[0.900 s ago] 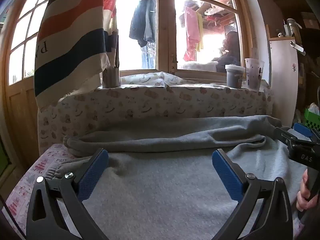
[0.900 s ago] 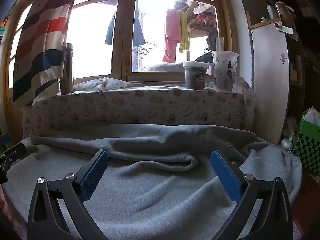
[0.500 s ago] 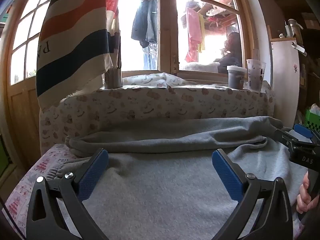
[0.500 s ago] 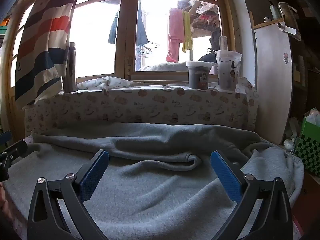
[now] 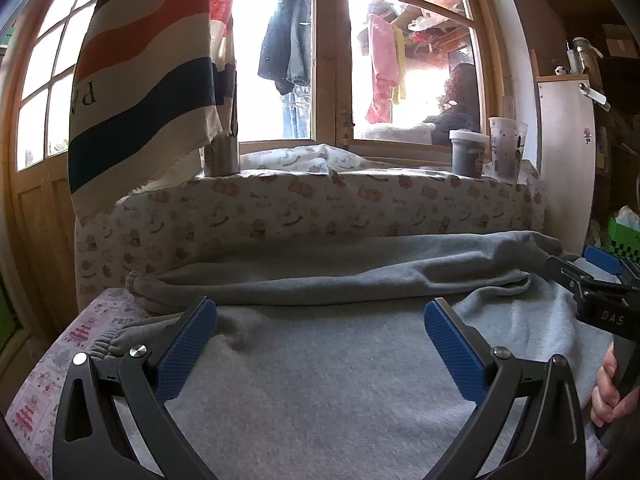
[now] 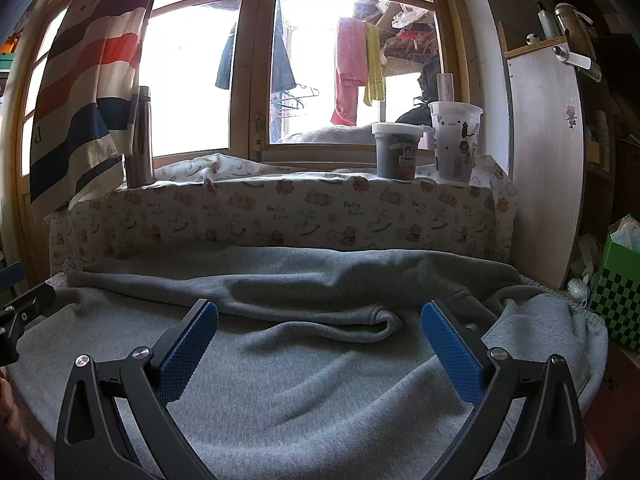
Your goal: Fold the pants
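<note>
Left wrist view has your left gripper (image 5: 320,322) with its blue pads spread wide, nothing between them, tipped slightly down over the pants (image 5: 320,380). The grey pants lie spread across the patterned surface (image 5: 60,360) in front of you, one leg folded lengthwise along the far side, its cuff (image 5: 140,286) at the left end. At the right edge you can see your right gripper (image 5: 600,280) and the fingers (image 5: 606,392) of the hand that holds its handle.

From the right wrist view, your right gripper (image 6: 319,322) is also spread wide and empty, hovering just above the grey cloth (image 6: 320,380). A rolled fold (image 6: 384,318) of the pants sits between and just beyond the pads. The waistband (image 6: 576,320) bunches at the right edge of the surface. Behind the pants, a padded ledge (image 6: 280,212) carries a steel bottle (image 6: 140,136), a lidded tub (image 6: 396,150) and a clear cup (image 6: 454,142), which stands just beside the tub. A striped cloth (image 6: 80,92) hangs at the left of the window.
</note>
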`<state>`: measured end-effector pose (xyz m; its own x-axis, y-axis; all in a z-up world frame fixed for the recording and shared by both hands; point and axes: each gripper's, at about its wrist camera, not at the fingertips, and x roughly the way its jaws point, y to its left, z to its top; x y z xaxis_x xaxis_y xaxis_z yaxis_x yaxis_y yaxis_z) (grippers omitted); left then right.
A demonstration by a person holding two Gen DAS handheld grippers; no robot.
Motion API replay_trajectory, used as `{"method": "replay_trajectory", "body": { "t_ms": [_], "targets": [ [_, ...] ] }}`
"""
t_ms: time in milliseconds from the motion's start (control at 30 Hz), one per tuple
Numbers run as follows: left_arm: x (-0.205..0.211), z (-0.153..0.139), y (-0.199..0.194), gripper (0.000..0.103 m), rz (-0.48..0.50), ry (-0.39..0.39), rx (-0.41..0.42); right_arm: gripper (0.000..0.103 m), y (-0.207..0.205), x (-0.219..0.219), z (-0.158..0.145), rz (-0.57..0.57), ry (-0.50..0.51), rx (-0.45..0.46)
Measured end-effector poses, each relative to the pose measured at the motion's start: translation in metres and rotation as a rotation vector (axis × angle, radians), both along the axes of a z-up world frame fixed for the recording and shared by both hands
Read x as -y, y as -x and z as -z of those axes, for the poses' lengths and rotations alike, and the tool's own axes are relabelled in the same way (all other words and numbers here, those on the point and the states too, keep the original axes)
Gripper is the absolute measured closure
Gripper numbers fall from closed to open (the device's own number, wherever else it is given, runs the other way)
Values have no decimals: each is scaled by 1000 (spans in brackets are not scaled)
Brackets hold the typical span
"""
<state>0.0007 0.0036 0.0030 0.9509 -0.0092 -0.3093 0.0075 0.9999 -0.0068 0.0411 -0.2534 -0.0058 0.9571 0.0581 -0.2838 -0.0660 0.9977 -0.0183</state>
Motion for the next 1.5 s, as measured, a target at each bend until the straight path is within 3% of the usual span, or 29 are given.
{"method": "replay_trajectory", "body": {
  "t_ms": [1500],
  "targets": [
    [1, 2, 0, 0, -19, -1, -2, 0, -3, 6, 2, 3, -3, -10]
  ]
}}
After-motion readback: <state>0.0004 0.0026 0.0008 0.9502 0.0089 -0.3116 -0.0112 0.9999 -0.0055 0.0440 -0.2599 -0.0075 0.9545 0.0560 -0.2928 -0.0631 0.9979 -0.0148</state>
